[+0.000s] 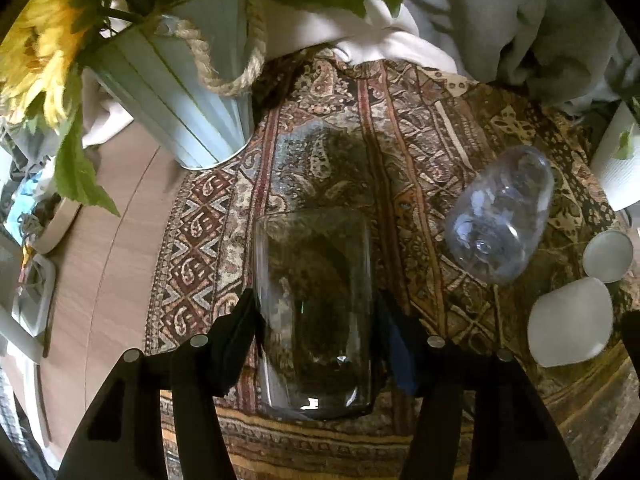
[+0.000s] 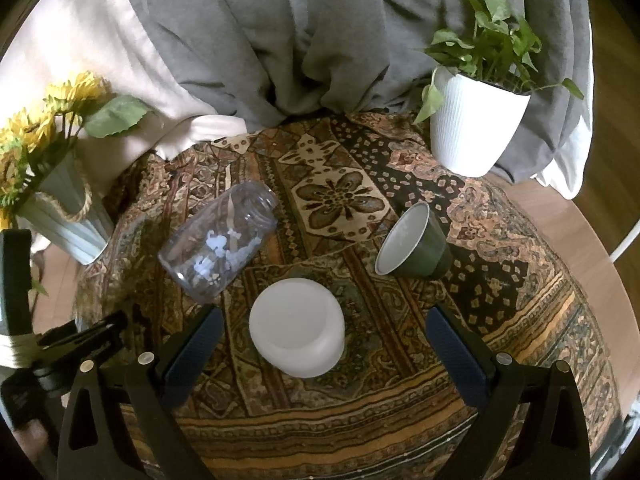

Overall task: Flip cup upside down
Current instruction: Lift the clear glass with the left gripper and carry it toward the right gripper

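— Patterned cloth (image 2: 332, 196) is covering the round wooden table (image 1: 104, 240), with grey bedding (image 2: 280, 40) bunching up behind it. Where is the glass sitting?

— The clear glass (image 1: 316, 312) is standing on the cloth between the left gripper's (image 1: 320, 320) fingers (image 1: 236, 320), which are pressing against both of its sides and gripping it.

— And the right gripper (image 2: 320, 344)?

— Its fingers (image 2: 196, 344) are hanging wide apart, holding nothing. A white cup (image 2: 298, 328) is lying on its side between them, touching neither.

— What else is lying there?

— A clear plastic jar (image 2: 220, 240) is resting tipped over near the white cup, and a green cup (image 2: 412, 244) is lying on its side farther right. A sunflower bucket (image 1: 180, 92) is standing at the left, a white plant pot (image 2: 472, 128) at the back right.
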`<state>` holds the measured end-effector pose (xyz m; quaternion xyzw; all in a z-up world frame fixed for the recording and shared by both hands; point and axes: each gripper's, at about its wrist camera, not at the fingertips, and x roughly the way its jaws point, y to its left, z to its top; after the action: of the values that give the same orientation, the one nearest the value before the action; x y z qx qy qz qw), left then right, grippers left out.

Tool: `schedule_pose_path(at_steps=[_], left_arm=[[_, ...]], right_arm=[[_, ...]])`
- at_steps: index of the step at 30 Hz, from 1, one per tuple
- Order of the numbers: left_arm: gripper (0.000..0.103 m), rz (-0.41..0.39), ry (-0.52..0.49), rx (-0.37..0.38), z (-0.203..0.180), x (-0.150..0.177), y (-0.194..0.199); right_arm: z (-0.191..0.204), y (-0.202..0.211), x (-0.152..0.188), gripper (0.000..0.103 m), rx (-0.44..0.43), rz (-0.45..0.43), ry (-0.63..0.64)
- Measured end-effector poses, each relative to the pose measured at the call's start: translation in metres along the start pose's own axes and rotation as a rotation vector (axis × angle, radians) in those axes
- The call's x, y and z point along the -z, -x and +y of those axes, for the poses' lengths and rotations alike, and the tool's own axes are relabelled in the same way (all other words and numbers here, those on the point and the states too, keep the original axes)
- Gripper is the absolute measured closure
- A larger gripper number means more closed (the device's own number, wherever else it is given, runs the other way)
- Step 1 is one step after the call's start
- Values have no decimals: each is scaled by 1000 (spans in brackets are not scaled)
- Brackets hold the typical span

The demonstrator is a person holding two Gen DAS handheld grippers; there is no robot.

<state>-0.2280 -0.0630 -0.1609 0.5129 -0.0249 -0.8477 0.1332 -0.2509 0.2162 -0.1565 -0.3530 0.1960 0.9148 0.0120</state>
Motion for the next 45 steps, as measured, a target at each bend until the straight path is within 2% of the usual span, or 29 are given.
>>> schedule_pose_path(at_steps=[8,19,21,25,26,35,42,45], left_arm=[[45,-15,24,-12,-10,15,31],[46,-30,20,-8,-47,46,80],[46,-30,79,-63,-54,52,91],[46,-13,80,-49,-72,66,108],[46,-2,167,-125,-75,71,111],[46,76,181,-50,-132,98,123],[46,188,236,20,-165,119,98],[46,211,247,14,-170,120,84]], right_arm=[[-9,10,1,1,-13,-2,14],[-48,40,7,1,-26,-4,2],[-55,46,8,1,-29,-4,-3],[-72,63,11,1,-40,-15,0],[-75,66,12,1,-39,-14,4],[-108,93,23,1,-44,-15,57],[-137,99,33,1,-12,0,72],[-147,94,35,1,13,13,76]])
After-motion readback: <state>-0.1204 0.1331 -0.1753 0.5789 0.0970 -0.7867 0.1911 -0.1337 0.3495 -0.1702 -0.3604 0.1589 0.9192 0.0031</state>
